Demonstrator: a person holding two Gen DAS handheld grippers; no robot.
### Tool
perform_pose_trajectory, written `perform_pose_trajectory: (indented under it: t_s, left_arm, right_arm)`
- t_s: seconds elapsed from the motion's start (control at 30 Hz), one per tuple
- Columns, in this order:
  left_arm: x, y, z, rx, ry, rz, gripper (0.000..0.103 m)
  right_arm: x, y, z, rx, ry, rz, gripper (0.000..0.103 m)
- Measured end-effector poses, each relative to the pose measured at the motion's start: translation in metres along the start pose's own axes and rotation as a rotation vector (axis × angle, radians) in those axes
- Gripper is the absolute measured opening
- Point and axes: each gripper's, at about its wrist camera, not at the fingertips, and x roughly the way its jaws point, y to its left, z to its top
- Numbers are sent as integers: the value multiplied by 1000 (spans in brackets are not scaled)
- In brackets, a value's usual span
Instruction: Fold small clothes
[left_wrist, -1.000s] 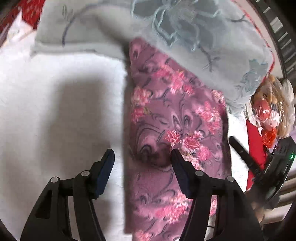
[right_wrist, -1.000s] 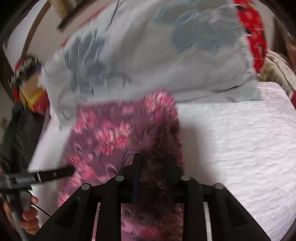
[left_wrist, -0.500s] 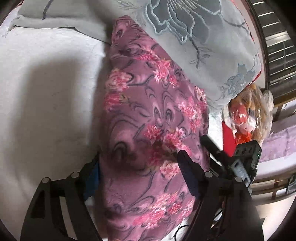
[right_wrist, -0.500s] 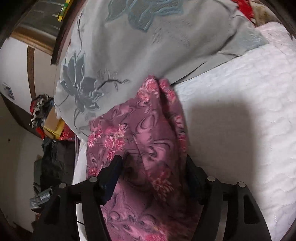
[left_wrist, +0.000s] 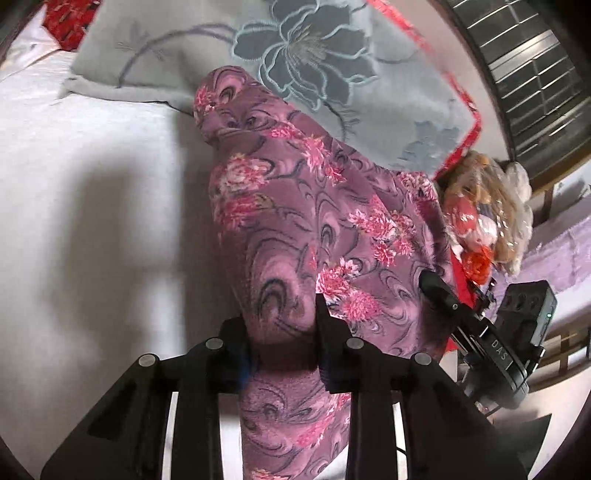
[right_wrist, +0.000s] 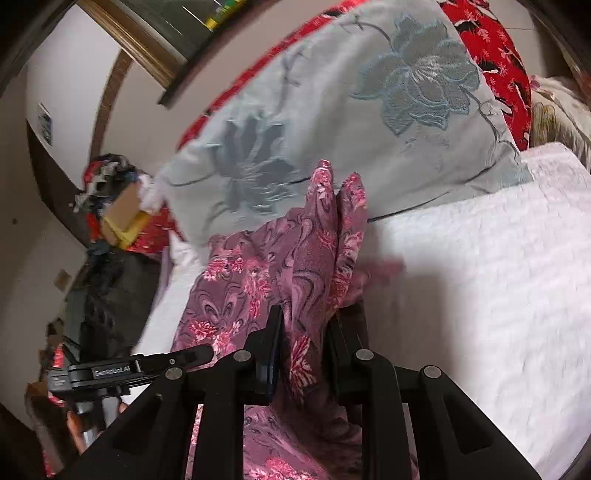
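A purple garment with pink flowers (left_wrist: 314, 229) lies on a white bedspread (left_wrist: 74, 221), its far end against a grey-blue flowered pillow (left_wrist: 295, 55). My left gripper (left_wrist: 282, 332) is closing, and a bunched fold of the garment is pinched between its pads. In the right wrist view the garment (right_wrist: 306, 266) rises in a ridge. My right gripper (right_wrist: 308, 332) is closing too, squeezing a gathered fold. The near part of the cloth hangs below both grippers. The right gripper's black body (left_wrist: 491, 347) shows at the garment's right edge, and the left gripper's finger (right_wrist: 184, 358) at its left edge.
The pillow (right_wrist: 332, 122) and red patterned fabric (right_wrist: 491, 48) bound the bed's far side. A plastic-wrapped bundle (left_wrist: 487, 221) sits off the right edge. A clutter pile with a cardboard box (right_wrist: 118, 210) lies beyond the left edge. White bedspread (right_wrist: 480, 277) stretches right of the garment.
Both grippers went from open over the flat garment to closed on folds of it. The cloth has bunched up and lifted off the bedspread with them.
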Motion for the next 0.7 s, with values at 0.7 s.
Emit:
perform_pose_trajectory:
  t_s: [0.7]
  left_arm:
    - [-47, 56, -80, -78, -6, 55, 39]
  right_arm:
    - [-12, -19, -79, 116, 63, -80, 47]
